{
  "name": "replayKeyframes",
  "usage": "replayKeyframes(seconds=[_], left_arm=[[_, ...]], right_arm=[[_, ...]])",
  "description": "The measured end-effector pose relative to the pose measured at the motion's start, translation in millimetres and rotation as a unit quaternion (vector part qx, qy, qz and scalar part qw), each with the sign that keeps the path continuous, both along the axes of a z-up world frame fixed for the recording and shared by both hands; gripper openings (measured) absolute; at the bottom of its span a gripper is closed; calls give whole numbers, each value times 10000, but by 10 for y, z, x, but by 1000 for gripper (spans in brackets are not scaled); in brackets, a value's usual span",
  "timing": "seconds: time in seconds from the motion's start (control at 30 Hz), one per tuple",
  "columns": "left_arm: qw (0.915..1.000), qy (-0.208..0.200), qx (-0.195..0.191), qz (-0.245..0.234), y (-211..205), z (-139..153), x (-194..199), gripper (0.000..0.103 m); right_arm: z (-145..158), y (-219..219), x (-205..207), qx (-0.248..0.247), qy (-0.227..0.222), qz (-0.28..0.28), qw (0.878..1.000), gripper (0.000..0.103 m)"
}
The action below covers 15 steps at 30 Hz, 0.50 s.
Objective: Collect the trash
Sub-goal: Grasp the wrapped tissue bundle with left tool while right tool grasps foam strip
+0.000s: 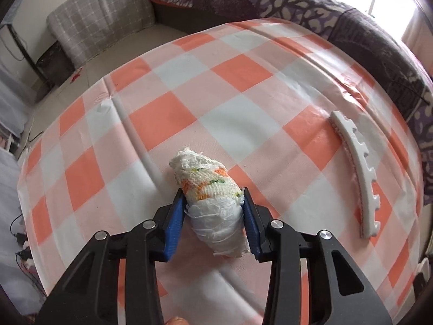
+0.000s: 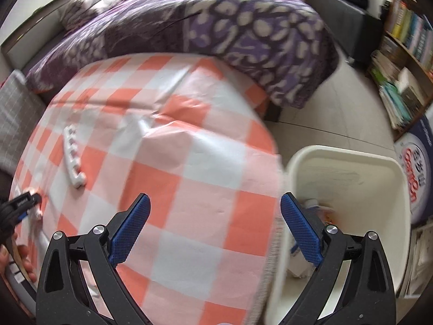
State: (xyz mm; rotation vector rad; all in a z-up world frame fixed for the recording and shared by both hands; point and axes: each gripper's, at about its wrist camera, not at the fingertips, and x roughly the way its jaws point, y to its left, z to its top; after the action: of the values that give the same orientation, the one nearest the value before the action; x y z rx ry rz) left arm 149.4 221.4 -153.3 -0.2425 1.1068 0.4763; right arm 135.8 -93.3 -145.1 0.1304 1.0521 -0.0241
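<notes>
The left gripper is seen with its blue pads closed partway against both sides of a crumpled tissue wad, which is held between them over the checked tablecloth. The wad's long axis runs along the fingers, its near end between the pads and its far end pointing away and slightly left. Whether it rests on the cloth or is lifted cannot be told. To the right, well apart from the wad, a white notched foam strip lies on the cloth, its length running near to far. Bare cloth extends to the far and left table edges; a patterned purple blanket borders the far right edge.

The right gripper is shown with jaws spread wide and nothing between them, straddling the right edge of the table. Just beyond that edge a white waste bin stands on the floor, some discarded items visible inside. The foam strip appears at far left, with the left gripper at the left margin, blurred.
</notes>
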Motion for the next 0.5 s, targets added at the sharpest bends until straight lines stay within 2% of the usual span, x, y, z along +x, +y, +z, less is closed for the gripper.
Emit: replayKeyframes(seconds=[0.17, 0.27, 0.37, 0.5], left_arm=[[9995, -80, -316, -28, 149, 158, -99, 39], [9976, -401, -559, -2, 268, 461, -188, 39], [9942, -774, -741, -31, 362, 803, -270, 39], [9921, -1038, -703, -60, 398, 1034, -362, 40]], right_arm=[[1, 525, 153, -158, -173, 907, 9956, 93], [52, 949, 369, -5, -311, 1446, 9890, 93], [64, 1309, 585, 187, -257, 1767, 9838, 93], [44, 1676, 787, 197, -198, 1978, 9798, 92]])
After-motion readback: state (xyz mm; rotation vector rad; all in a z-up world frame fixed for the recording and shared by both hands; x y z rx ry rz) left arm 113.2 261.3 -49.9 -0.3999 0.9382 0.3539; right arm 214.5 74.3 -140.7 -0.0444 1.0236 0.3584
